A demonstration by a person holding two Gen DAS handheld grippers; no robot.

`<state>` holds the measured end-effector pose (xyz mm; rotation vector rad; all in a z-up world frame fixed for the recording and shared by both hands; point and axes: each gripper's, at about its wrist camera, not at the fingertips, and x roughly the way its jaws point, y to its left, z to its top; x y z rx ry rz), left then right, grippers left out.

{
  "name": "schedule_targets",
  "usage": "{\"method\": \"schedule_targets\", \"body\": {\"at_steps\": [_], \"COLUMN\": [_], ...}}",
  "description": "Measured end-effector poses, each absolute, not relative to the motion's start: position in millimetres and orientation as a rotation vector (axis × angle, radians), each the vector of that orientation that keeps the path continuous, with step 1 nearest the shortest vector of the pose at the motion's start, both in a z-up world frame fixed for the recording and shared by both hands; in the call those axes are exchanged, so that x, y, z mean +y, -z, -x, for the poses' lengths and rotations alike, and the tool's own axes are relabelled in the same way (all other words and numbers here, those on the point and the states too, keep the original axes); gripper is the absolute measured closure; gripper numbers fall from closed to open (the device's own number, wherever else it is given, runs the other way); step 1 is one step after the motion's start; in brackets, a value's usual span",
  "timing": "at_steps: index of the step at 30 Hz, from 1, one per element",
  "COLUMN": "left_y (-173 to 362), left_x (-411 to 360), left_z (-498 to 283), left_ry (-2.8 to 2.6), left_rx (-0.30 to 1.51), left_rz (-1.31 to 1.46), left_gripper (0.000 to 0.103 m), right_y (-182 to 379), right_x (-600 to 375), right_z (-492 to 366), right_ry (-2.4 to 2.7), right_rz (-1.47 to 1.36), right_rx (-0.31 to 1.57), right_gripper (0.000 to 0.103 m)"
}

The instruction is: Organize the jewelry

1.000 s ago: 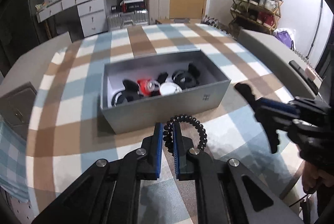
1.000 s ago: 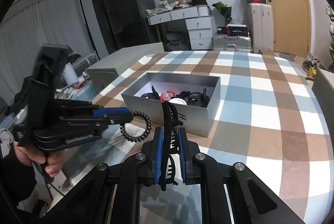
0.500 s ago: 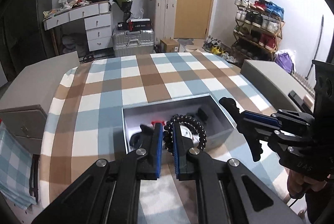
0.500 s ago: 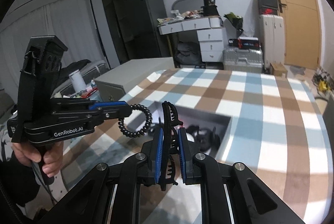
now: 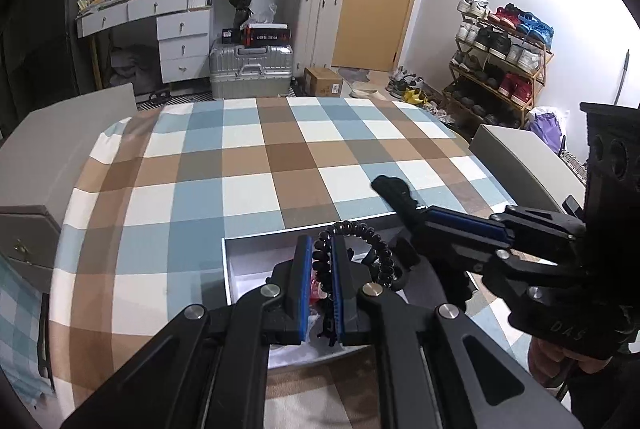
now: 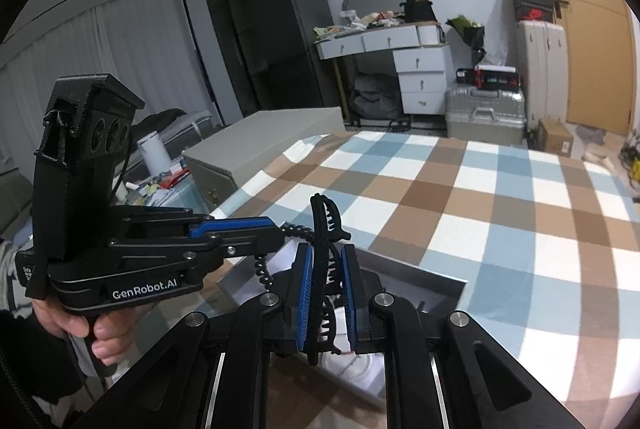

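Both grippers have advanced over the one grey box [image 5: 256,253]. The left gripper [image 5: 321,261] clamps one beaded bracelet [image 5: 360,233]; at 3 o'clock the right gripper [image 6: 327,269] clamps one black claw clip [image 6: 326,225].

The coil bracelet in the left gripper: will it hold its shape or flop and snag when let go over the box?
The coil bracelet keeps a round loop while pinched at one side by the left gripper, so it is probably springy rather than limp. It looks light. Its open coils could well catch on the items in the box.

Box [image 5: 256,261] on table [image 5: 256,165], suitcase [image 5: 250,69] behind.
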<state>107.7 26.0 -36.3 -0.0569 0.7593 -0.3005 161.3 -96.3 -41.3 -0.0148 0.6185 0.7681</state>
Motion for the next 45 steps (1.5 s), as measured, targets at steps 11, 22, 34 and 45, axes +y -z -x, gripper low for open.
{"method": "schedule_targets", "body": {"at_steps": [11, 22, 34, 45], "left_y": [48, 46, 33, 15], "left_x": [25, 28, 32, 34], "left_z": [-120, -119, -106, -79], "left_ry": [0.314, 0.324, 0.246, 0.15], "left_rx": [0.803, 0.802, 0.744, 0.594], "left_rz": [0.075, 0.083, 0.086, 0.121], "left_gripper": [0.098, 0.071, 0.056, 0.033], "right_y": [62, 56, 33, 8], "right_x": [-97, -111, -127, -139], "right_z": [-178, -174, -150, -113], "right_ry": [-0.764, -0.726, -0.665, -0.622], "right_rz": [-0.011, -0.064, -0.098, -0.107], "right_rx": [0.669, 0.622, 0.53, 0.395], "right_gripper": [0.089, 0.066, 0.045, 0.013]}}
